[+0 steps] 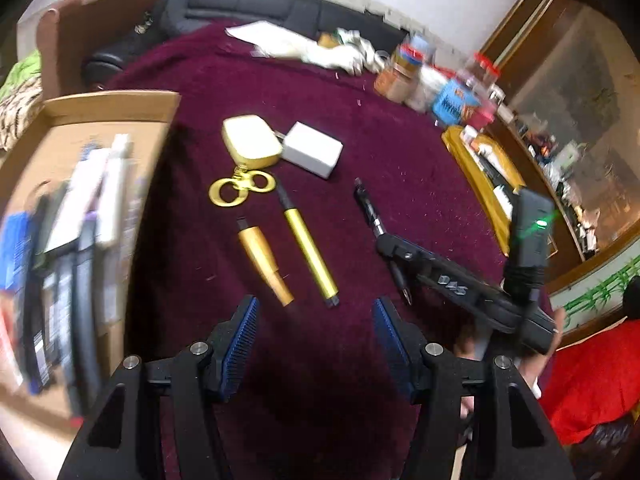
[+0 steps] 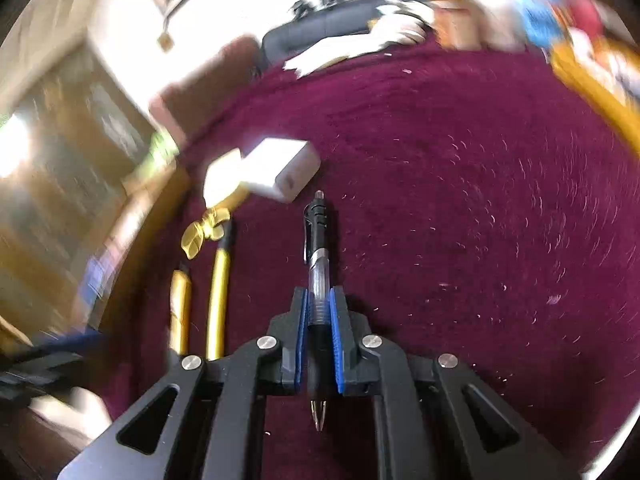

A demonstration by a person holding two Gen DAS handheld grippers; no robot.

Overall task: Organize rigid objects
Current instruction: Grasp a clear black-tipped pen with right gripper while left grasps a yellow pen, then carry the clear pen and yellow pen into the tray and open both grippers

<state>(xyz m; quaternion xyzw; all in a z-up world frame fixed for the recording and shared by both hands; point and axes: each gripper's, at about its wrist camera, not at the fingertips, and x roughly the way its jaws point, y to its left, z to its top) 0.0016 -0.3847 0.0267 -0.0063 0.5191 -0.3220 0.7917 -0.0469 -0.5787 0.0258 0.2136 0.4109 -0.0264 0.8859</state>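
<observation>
The cardboard box point(image 1: 60, 200) at the left edge of the tabletop point(image 1: 400, 152) already has a row of long, flat things standing or lying in it, too blurred to name, so I'd judge the sorting to be partly done, though not by much. Five loose pieces lie on the maroon cloth, and a sixth is in a grip. The right gripper point(image 2: 319, 312) has its blue pads pressed narrow on the barrel of a black and clear pen point(image 2: 318, 264), which runs along the line of the fingers, clip end pointing away and the metal tip back toward the handle; whether the pen is clear of the cloth or only just gripped on it I cannot tell. The left gripper point(image 1: 316, 312) hangs with its jaws well apart and nothing between them, just short of two gold sticks lying side by side: a stubby gold tube point(image 1: 264, 260) and a longer slim gold pen point(image 1: 310, 248). Beyond those lie gold scissors point(image 1: 242, 188), their loops touching a pale yellow case point(image 1: 250, 140), and a white charger block point(image 1: 312, 154) snug beside the case. So the pen seems next for the box, and the two gold sticks, scissors, case and charger are left. The jars and packets along the far edge look like clutter, not part of the job.
</observation>
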